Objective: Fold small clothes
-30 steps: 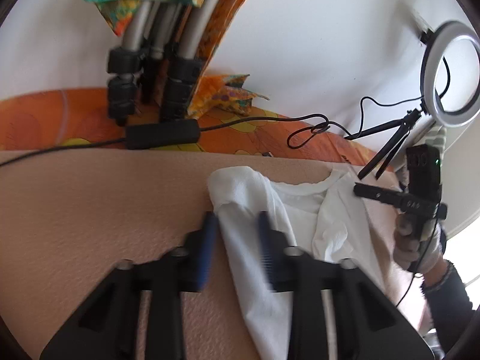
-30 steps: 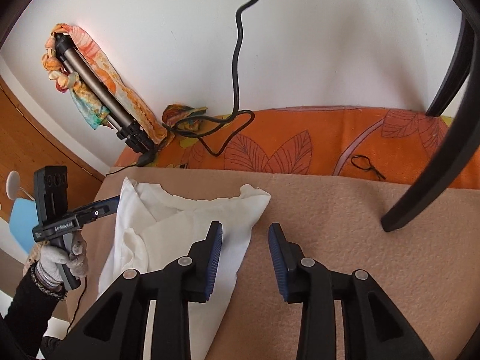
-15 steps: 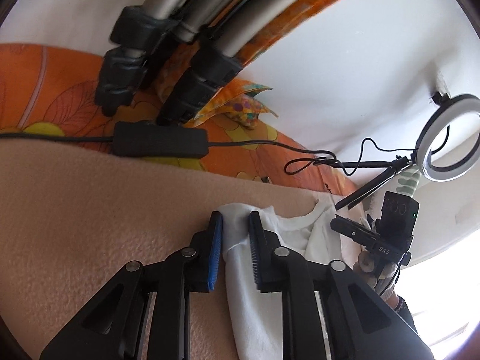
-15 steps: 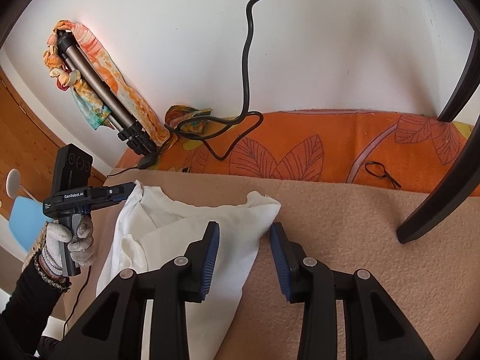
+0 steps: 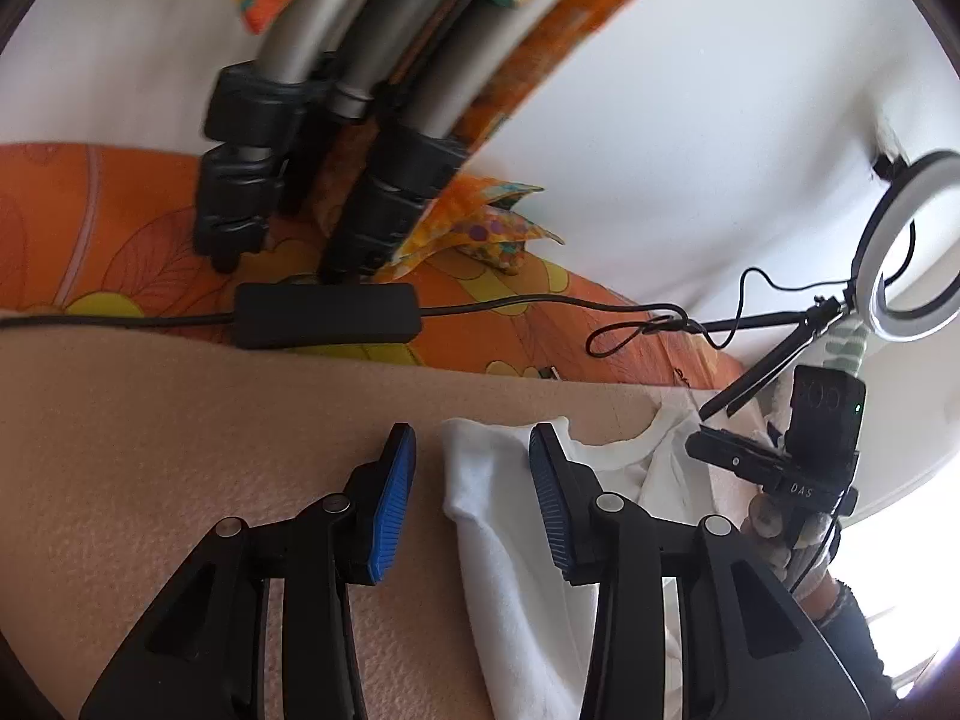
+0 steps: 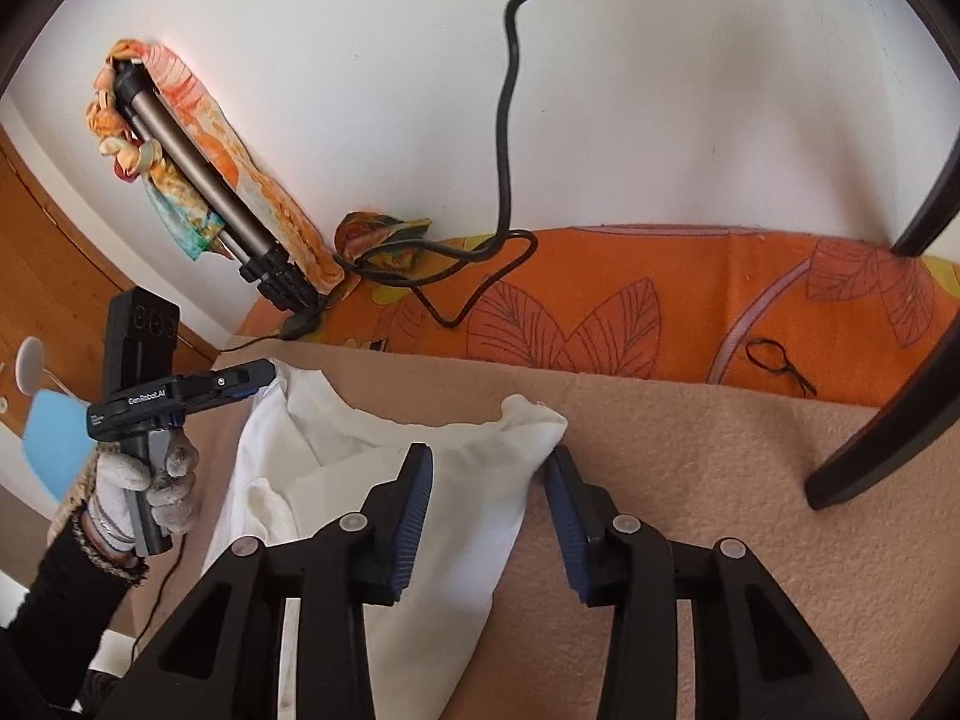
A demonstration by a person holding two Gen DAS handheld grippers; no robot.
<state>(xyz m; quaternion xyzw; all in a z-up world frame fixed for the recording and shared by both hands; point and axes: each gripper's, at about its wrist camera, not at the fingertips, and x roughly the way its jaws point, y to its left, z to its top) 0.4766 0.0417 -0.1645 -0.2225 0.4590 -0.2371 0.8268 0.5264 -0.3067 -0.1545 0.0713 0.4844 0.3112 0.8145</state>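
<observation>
- While both sit low over white shirt (image 6: pixel 384 468), L gripper (image 5: pixel 471 495) spread wide astride one shoulder corner
- R gripper (image 6: pixel 489 495) spread wide astride other corner, gripping nothing

Beige blanket (image 5: pixel 150 420) spread across the foreground, orange leaf-print cloth (image 6: pixel 690 306) running behind it along the white wall (image 6: pixel 660 90). Folded tripod (image 6: pixel 198 180) leaning on that wall, wrapped in a colourful scarf (image 6: pixel 180 210). Black cable (image 6: pixel 507 120) trailing down onto the cloth. Ring light (image 5: pixel 900 246) far right. Black box (image 5: pixel 324 315) on a cord near the tripod feet.
</observation>
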